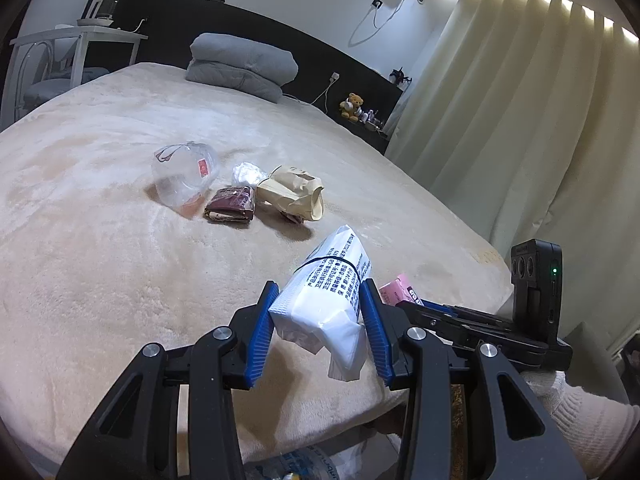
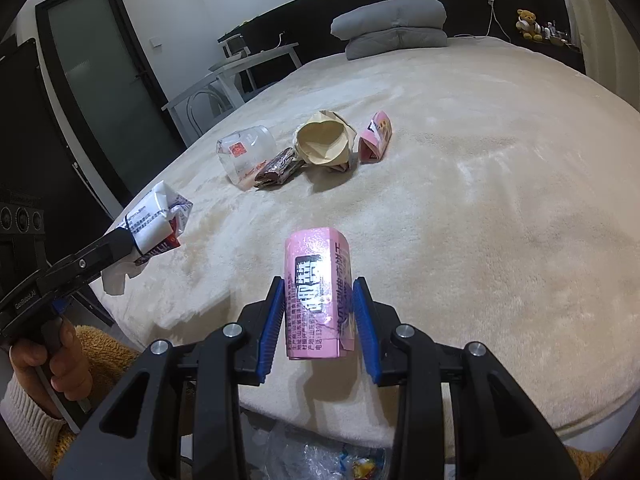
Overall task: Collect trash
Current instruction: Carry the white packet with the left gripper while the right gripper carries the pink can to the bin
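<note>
Left gripper (image 1: pixel 318 322) clamps crumpled white printed tissue pack (image 1: pixel 326 300) and right gripper (image 2: pixel 318 322) clamps pink paper carton (image 2: pixel 318 294), both above beige bed (image 2: pixel 480 220) edge; soft packaging may slip free before reaching bag below.

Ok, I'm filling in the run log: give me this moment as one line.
left gripper: shut on white tissue pack | right gripper: shut on pink carton | left on bed: clear cup, paper bag
</note>
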Available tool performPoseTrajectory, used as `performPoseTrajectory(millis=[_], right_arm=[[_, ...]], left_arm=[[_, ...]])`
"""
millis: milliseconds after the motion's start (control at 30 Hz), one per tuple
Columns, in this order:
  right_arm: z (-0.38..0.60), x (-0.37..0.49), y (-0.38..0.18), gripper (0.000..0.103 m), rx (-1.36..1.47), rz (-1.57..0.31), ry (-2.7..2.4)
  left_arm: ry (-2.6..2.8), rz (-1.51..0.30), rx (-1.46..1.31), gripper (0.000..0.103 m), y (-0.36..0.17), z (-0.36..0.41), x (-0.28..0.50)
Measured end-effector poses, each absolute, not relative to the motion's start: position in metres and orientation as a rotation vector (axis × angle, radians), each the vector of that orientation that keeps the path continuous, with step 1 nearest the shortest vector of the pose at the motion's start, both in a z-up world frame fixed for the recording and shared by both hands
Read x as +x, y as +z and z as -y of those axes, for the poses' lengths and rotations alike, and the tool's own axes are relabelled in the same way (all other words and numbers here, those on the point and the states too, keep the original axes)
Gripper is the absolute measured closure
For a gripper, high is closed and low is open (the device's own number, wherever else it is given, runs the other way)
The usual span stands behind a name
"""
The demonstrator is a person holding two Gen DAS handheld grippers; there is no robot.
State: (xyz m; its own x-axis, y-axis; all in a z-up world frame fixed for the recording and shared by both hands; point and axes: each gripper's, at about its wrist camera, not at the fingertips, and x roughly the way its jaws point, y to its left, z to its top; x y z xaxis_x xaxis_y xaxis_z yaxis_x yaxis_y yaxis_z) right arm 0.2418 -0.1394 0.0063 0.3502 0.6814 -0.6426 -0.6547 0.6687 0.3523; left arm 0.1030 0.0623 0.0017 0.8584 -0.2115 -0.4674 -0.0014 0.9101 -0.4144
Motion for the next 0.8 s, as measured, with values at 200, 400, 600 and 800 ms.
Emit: performPoseTrajectory(millis=[200,400,600,800], right_arm=[[0.153,0.215,0.007,0.067,0.060,-0.859,0.866],[0.164,0.190,0.010,0.067,0.051,-0.842,0.862],[0.178,0.170,0.011,0.067,0.064,-0.843,0.856],[0.190,0.157,0.011,0.067,0.114,-0.872,0.869]], left_arm=[[-0.105,-0.519,-0.427,0.062,0.002,-0.052,0.076],[-0.103,-0.507,-0.413,0.062,0.002,-0.035,0.049],[-0.107,-0.512,-0.389,0.062,-0.001,-0.013,0.024],[-0.100,-0.530,-0.368,0.062,-0.006,0.003,0.011]])
